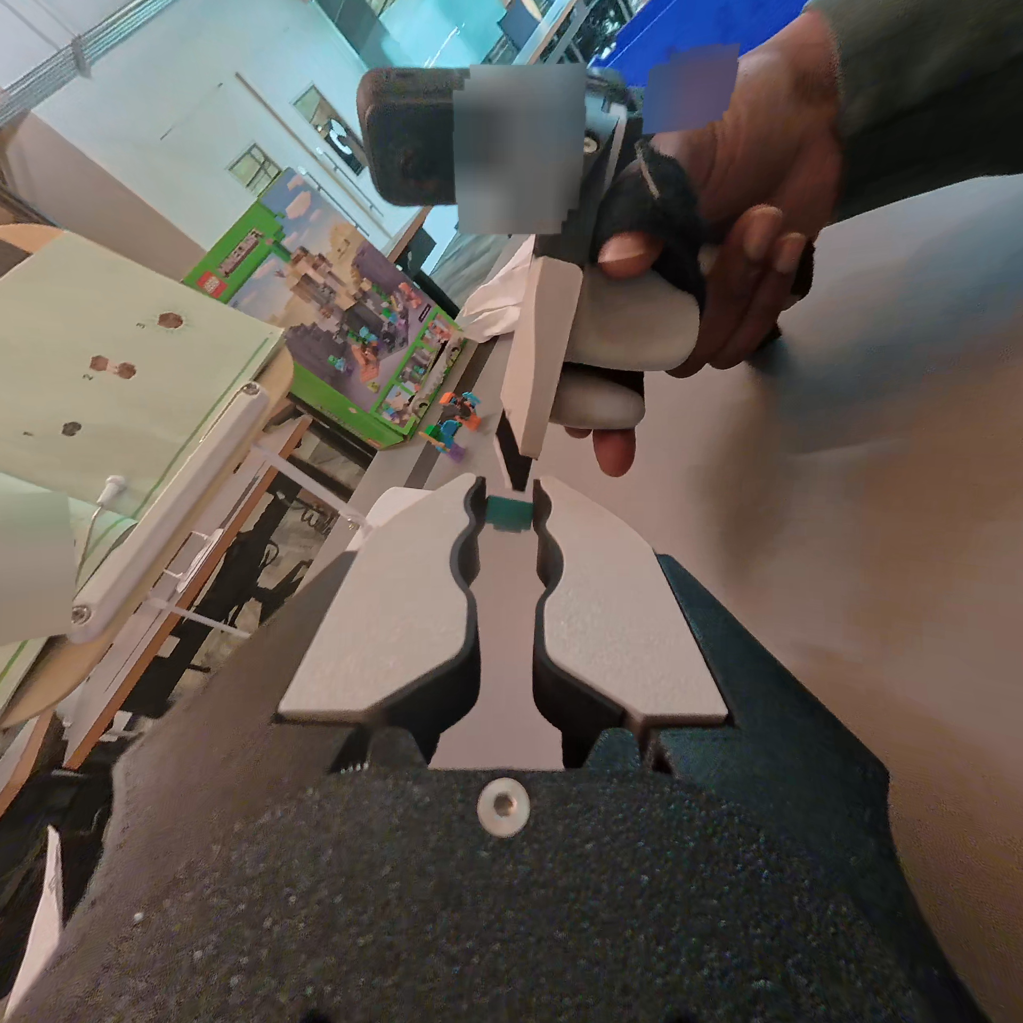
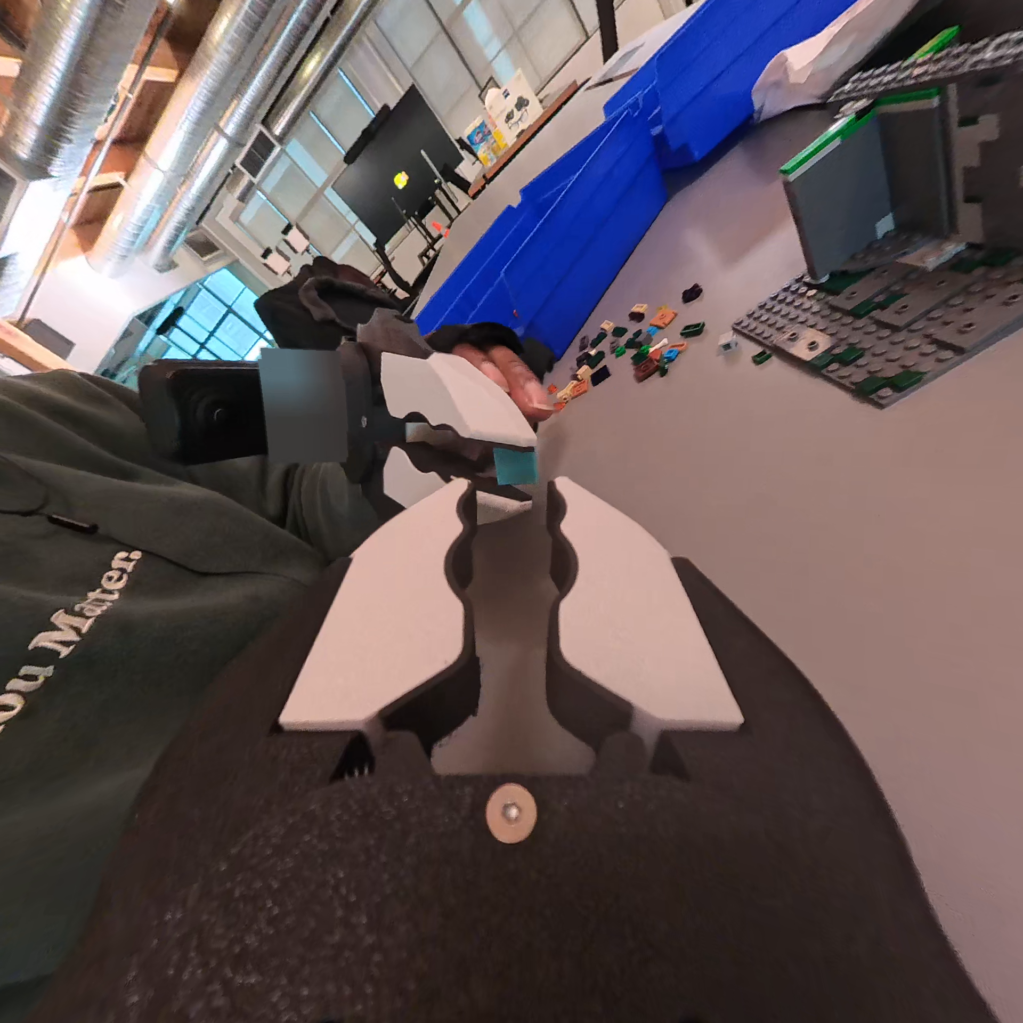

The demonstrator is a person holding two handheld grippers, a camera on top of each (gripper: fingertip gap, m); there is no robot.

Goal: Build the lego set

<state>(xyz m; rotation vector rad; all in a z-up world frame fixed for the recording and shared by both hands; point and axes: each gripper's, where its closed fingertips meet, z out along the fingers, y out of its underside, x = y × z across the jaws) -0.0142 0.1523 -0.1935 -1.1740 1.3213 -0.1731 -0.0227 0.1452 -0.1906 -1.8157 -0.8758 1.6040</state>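
At 12 o'clock from the left gripper (image 1: pixel 509 501), a small teal brick (image 1: pixel 509 512) sits pinched between its 2 fingertips, held up off the grey table (image 1: pixel 913 498). The right gripper (image 2: pixel 509 492) faces it tip to tip; its jaws stand a little apart with nothing between them, and the teal brick (image 2: pixel 516 466) shows just past its tips.

This looks like a hand-over or re-grip. To do it well, the right gripper should probably close squarely on the brick's free flat faces before the left lets go; the glossy plastic is smooth and could twist or slip if caught by a corner.

The fingers are matt pale grey with wavy black inner pads, mounted on a coarse, speckled black body. In the right wrist view, loose pieces (image 2: pixel 636 346) in tan, green, orange and blue lie scattered at 1 o'clock, with the studded dark-grey baseplate build (image 2: pixel 885 310) at 2 o'clock beside blue bins (image 2: pixel 553 243). In the left wrist view, the printed set box (image 1: pixel 343 326) stands at 10 o'clock.
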